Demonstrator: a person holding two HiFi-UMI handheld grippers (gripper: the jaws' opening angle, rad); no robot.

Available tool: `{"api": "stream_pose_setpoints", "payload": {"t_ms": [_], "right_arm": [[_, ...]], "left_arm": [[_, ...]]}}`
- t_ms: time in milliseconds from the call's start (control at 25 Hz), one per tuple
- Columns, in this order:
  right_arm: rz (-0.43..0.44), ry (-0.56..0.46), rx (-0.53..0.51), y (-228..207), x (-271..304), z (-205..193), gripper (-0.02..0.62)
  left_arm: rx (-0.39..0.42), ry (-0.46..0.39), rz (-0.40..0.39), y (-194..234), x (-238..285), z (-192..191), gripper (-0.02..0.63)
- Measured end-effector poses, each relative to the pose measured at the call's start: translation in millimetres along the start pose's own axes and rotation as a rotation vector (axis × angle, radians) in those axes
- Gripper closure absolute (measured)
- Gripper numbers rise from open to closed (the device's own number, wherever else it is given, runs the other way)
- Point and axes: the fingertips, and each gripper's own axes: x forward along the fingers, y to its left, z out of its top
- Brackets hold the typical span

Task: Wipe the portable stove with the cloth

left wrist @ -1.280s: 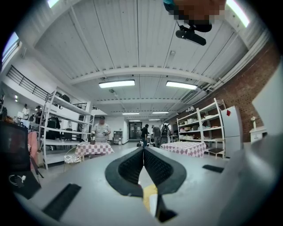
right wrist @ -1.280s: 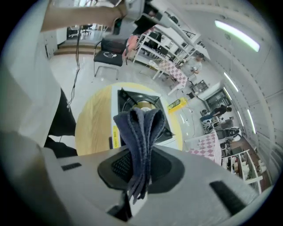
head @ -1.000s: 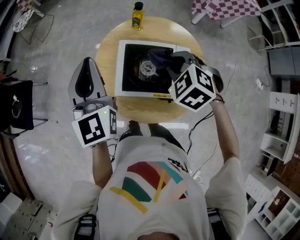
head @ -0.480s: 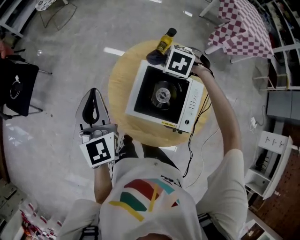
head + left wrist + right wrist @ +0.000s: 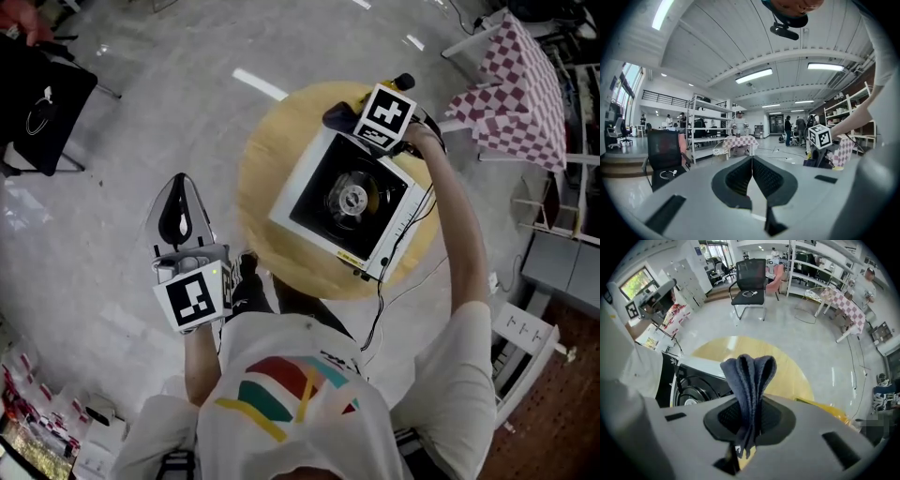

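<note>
Item: right gripper (image 5: 749, 420), whose jaws are clamping a folded dark blue cloth (image 5: 749, 376); the folds are standing up past the jaw tips. The right arm is reaching forward at nearly full stretch along the right side of the portable stove (image 5: 352, 202), carrying the gripper to the stove's far corner, just beside a yellow bottle (image 5: 401, 82). Whether the cloth is touching the stove cannot be told. The stove, white-cased with a black top and round burner, is sitting on a round wooden table (image 5: 272, 159). Item: left gripper (image 5: 751, 161), whose jaws are pressing together with nothing between them. The left arm is bending close to the torso, holding this gripper over the floor, well apart from the table.
</note>
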Motion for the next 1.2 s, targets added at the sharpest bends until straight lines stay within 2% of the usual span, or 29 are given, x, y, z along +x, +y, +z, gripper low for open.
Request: {"api": "stream_pose_setpoints", "payload": {"t_ms": [280, 560, 920, 1200], "right_arm": [[0.037, -0.001, 0.016, 5.5, 3.2, 10.3, 0.565], [0.053, 0.010, 0.031, 14.0, 0.5, -1.2, 0.565], [0.056, 0.049, 0.127, 25.7, -1.0, -73.6, 0.565], [0.031, 0.097, 0.199, 39.3, -2.3, -139.6, 0.565]], "left_arm": [[0.004, -0.002, 0.008, 8.3, -0.9, -0.4, 0.600], [0.013, -0.012, -0.015, 3.0, -0.2, 6.2, 0.600], [0.027, -0.012, -0.067, -14.2, 3.8, 9.0, 0.600], [0.047, -0.018, -0.138, -42.7, 5.4, 10.9, 0.600]]}}
